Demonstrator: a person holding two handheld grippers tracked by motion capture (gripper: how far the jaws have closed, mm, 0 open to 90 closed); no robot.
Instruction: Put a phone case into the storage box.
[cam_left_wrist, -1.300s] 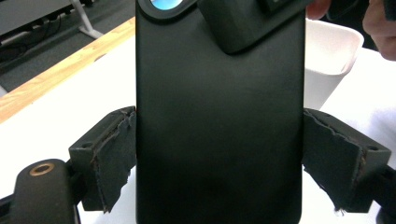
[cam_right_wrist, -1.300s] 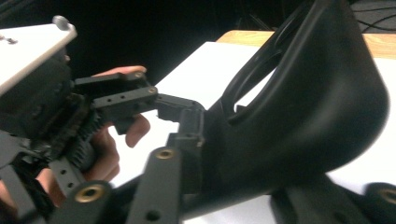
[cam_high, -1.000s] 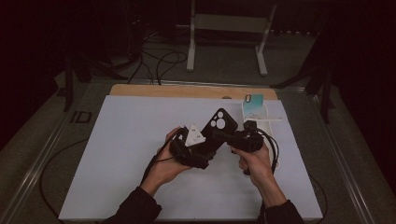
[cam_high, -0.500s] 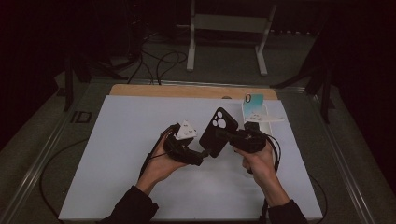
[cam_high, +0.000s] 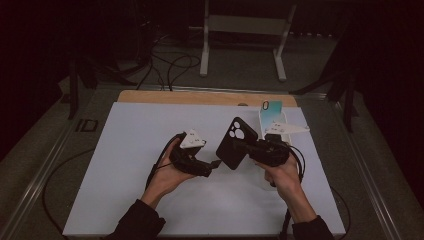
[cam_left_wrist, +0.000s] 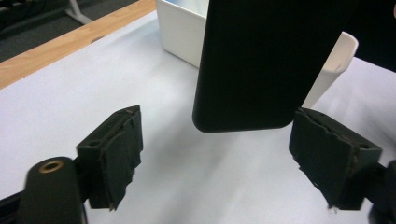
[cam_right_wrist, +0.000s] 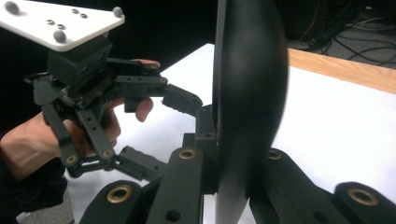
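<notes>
My right gripper (cam_high: 246, 148) is shut on a black phone (cam_high: 236, 142) and holds it tilted above the white table mat (cam_high: 130, 150), camera side facing up. In the right gripper view the phone (cam_right_wrist: 247, 93) stands edge-on, clamped between the jaws of my right gripper (cam_right_wrist: 233, 186). My left gripper (cam_high: 213, 167) is open just left of the phone's lower end. In the left gripper view that lower end (cam_left_wrist: 261, 65) hangs between and beyond the spread jaws of my left gripper (cam_left_wrist: 224, 158), touching neither.
A white box (cam_high: 280, 131) stands at the back right of the mat with a pale teal phone case (cam_high: 270, 113) upright in it. The box (cam_left_wrist: 182, 32) lies behind the phone. A wooden strip (cam_high: 200, 97) runs along the mat's far edge.
My left gripper has drawn back a little to the left, away from the phone. The right gripper has kept hold of the phone and shifted it slightly right.
</notes>
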